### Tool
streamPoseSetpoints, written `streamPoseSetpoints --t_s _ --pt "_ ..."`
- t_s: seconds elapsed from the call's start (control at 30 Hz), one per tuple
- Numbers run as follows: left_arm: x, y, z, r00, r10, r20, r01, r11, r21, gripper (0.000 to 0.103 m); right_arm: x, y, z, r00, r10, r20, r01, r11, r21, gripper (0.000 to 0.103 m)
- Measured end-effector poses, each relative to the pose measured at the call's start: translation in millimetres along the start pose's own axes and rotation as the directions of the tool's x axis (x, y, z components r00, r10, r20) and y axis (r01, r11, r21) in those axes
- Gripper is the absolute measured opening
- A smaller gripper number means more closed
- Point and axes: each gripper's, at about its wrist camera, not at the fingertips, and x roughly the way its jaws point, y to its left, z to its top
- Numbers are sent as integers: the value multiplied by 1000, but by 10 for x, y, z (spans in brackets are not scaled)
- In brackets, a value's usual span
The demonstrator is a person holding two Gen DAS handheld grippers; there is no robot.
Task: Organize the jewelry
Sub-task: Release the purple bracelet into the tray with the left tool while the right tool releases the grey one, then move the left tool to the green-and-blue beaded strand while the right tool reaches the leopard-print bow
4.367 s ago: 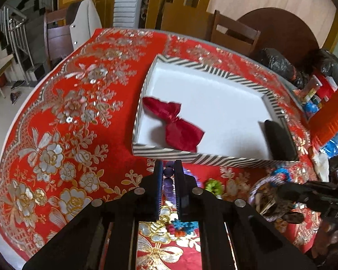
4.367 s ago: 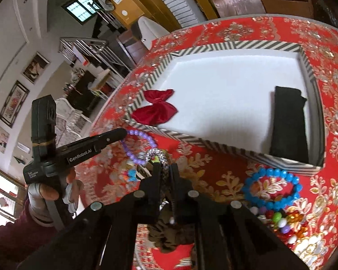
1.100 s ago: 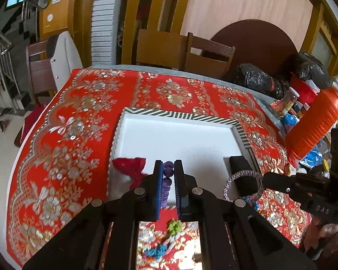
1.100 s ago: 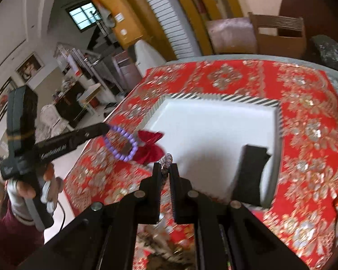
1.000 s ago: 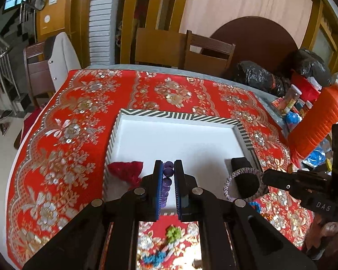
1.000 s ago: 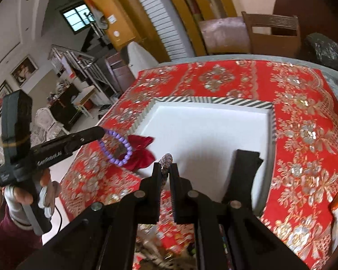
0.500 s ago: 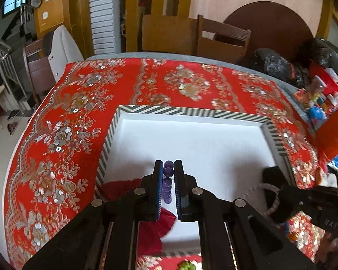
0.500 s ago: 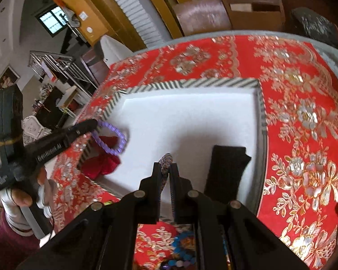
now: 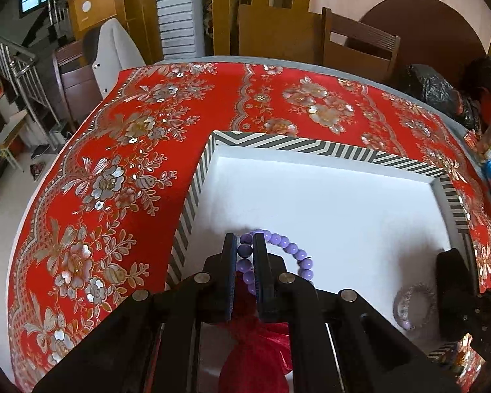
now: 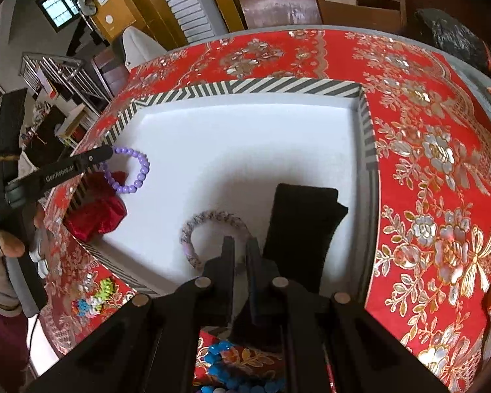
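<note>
A white tray with a striped rim (image 9: 311, 145) sits on the red flowered tablecloth. My left gripper (image 9: 244, 245) is shut on a purple bead bracelet (image 9: 293, 250) and holds it just over the tray's near left part, above a red bow (image 9: 255, 344). In the right wrist view the same purple bead bracelet (image 10: 137, 177) hangs from the left gripper (image 10: 108, 154). My right gripper (image 10: 241, 249) is shut on a braided grey-pink bracelet (image 10: 209, 215), low over the tray floor beside a black pouch (image 10: 301, 222). I cannot tell whether either bracelet touches the floor.
Loose bead jewelry (image 10: 95, 298) and blue beads (image 10: 222, 355) lie on the cloth in front of the tray. Wooden chairs (image 9: 356, 49) stand behind the table, black bags (image 9: 432, 88) at the far right. A gloved hand (image 10: 6, 249) holds the left gripper.
Both grippers have come down and forward over the tray, each still shut on its bracelet. The bracelets now hang close to the tray floor.
</note>
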Motion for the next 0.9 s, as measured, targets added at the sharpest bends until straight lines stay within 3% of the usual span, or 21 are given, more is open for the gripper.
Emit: streamPoseSetpoints --t_s 0.1,0.27,0.6,0.7,0.9 --pt "1 30 -4 1000 -23 -2 23 1000 -10 4 -9 -9 -1 1000 -15 6 15 1000 5 10" --pt "-82 104 -1 999 -46 7 46 998 -43 16 -97 -7 -14 1000 2 19 -2 1000 16 32" --pt "-536 90 -145 996 -61 67 63 998 -20 19 -479 112 -128 995 48 91 -48 999 7 40" --pt "-684 62 -231 994 -64 86 66 998 -11 19 -623 135 -184 992 26 122 -27 1000 9 47" --pt "-910 -18 -422 992 -56 115 54 998 23 19 -869 183 -332 988 14 153 -14 1000 -2 48"
